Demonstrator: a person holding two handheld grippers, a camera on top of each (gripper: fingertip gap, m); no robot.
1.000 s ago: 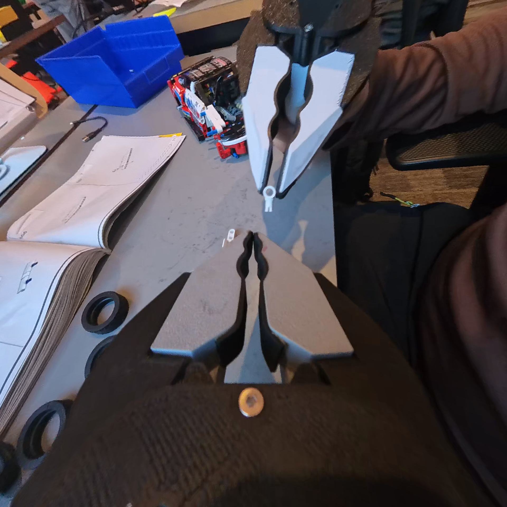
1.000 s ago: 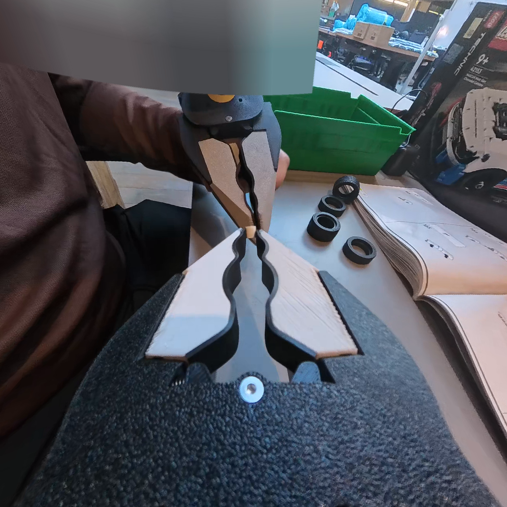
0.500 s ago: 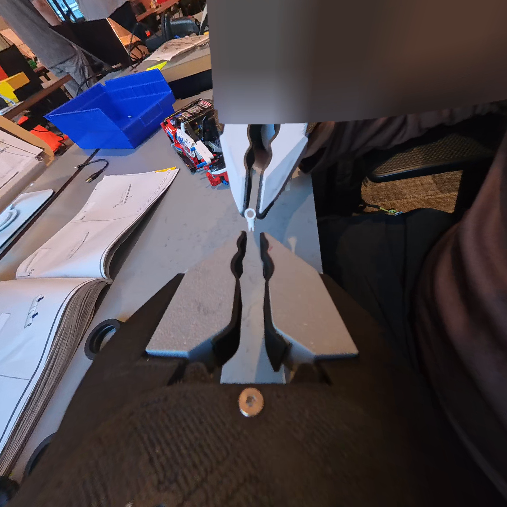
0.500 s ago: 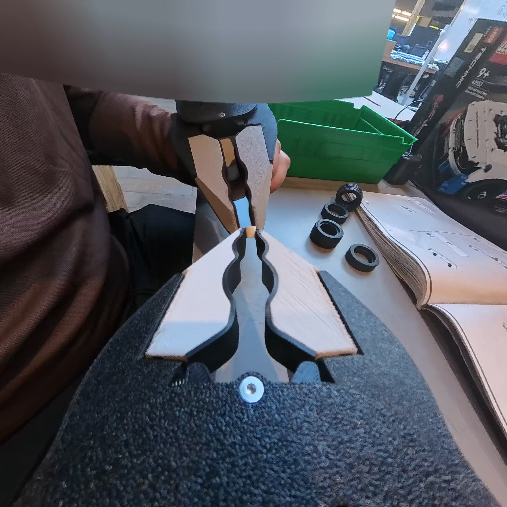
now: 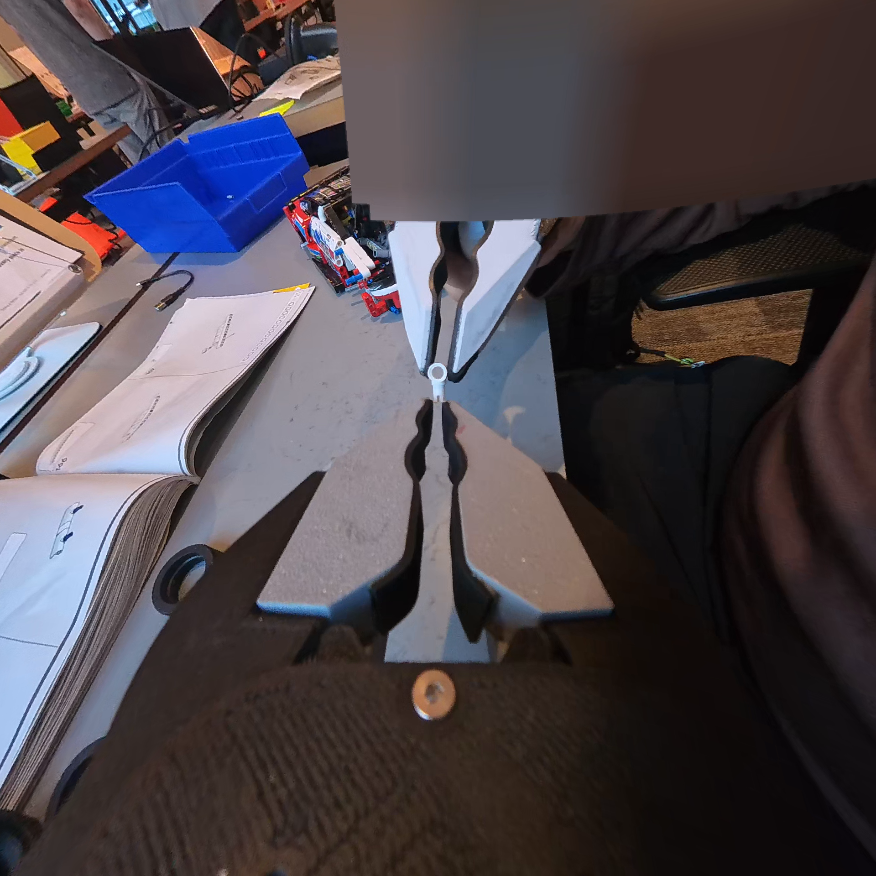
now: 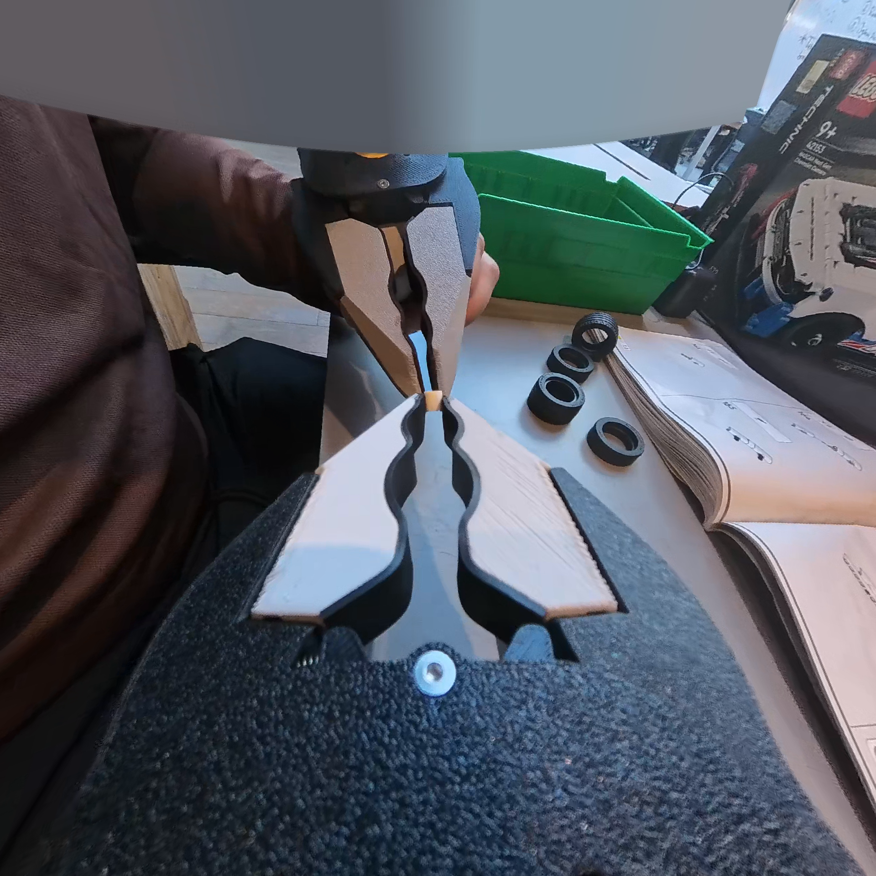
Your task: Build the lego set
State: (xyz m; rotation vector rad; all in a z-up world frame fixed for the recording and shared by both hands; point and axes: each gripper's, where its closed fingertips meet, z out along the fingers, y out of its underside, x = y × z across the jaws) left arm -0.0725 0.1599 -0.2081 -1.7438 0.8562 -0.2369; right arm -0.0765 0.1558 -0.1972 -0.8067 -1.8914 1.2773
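Note:
A small white connector piece, a ring on a short stem, hangs over the grey table. My right gripper, with white fingers, comes from the far side and is shut on the ring end. My left gripper faces it tip to tip, its fingers drawn in on the end of the stem. In the right wrist view the piece shows pale between my right gripper's tips, with the left gripper just beyond. The partly built red, white and black lego car stands behind.
An open instruction book lies left of the grippers, also seen in the right wrist view. Several black tyres lie beside it. A blue bin, a green bin and the set's box stand around. The table edge and a person's lap are close by. My two grippers' fingertips are within a few centimetres of each other.
My left gripper opened from fully shut, rose off the table toward the right gripper, then narrowed around the stem. The right gripper kept hold of the white piece.

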